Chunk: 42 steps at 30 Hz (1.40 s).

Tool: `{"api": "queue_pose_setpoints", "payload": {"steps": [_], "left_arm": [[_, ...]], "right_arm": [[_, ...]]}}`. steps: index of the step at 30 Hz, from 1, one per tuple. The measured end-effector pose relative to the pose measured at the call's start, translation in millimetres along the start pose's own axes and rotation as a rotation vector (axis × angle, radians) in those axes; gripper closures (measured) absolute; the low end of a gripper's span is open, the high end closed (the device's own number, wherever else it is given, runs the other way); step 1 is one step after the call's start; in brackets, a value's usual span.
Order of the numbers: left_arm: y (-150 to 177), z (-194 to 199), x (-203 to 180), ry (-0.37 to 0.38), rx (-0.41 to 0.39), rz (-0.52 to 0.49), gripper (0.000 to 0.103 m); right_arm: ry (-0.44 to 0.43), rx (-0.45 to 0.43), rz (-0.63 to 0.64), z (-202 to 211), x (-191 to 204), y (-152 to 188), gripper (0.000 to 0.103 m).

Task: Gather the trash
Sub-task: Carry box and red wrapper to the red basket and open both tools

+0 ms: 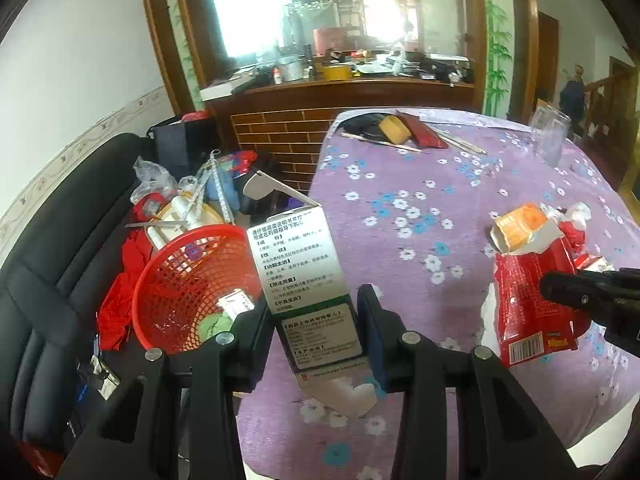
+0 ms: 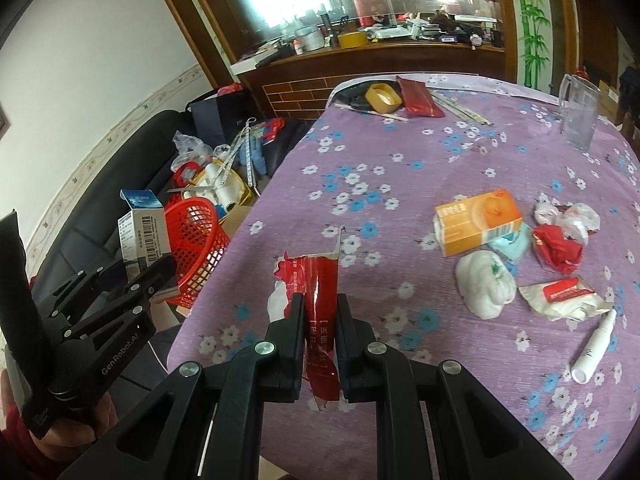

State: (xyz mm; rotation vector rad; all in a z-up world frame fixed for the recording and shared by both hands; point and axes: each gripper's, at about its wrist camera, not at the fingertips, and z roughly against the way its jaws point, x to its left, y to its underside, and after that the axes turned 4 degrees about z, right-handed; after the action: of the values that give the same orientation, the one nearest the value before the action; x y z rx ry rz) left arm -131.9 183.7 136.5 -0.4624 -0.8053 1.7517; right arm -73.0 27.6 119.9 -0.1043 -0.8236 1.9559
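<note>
Left wrist view: left gripper point(image 1: 316, 316) is clamped on a tall white-and-green printed cardboard medicine box point(image 1: 304, 276), top flap open, held at the table edge just beside the red plastic mesh basket point(image 1: 192, 288). Right gripper point(image 2: 320, 344) is clamped on a torn red foil snack wrapper point(image 2: 318, 308), above the purple floral tablecloth point(image 2: 400, 152).

Risks: the basket sits tilted on a cluttered black sofa point(image 1: 60, 240) w/ some trash already in it, so a box dropped off-centre could miss or tip it. The wrapper is limp & torn; it may slip out.

Still on the table: orange carton point(image 2: 478, 222), white crumpled tissue wad point(image 2: 484, 284), red crumpled paper point(image 2: 558, 250), white tube point(image 2: 592, 348). Clear glass jug point(image 2: 580, 112) & yellow tape roll point(image 2: 383, 98) sit far off, not in the way. Both grippers heading for one basket could collide.
</note>
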Motion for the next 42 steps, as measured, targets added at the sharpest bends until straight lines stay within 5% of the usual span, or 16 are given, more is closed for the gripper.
{"api": "queue_pose_setpoints", "payload": {"steps": [18, 30, 42], "left_arm": [[9.0, -8.0, 78.8, -0.07, 0.036, 0.116, 0.063], [-0.6, -34.0, 169.6, -0.068, 0.091, 0.248, 0.063], [-10.4, -75.0, 188.6, -0.052, 0.129, 0.235, 0.063]], "right_arm": [[-0.077, 0.036, 0.049, -37.1, 55.9, -27.3, 0.088], [-0.144, 0.094, 0.13, -81.6, 114.7, -73.2, 0.088], [-0.132, 0.14, 0.217, -154.7, 185.5, -113.9, 0.085]]}}
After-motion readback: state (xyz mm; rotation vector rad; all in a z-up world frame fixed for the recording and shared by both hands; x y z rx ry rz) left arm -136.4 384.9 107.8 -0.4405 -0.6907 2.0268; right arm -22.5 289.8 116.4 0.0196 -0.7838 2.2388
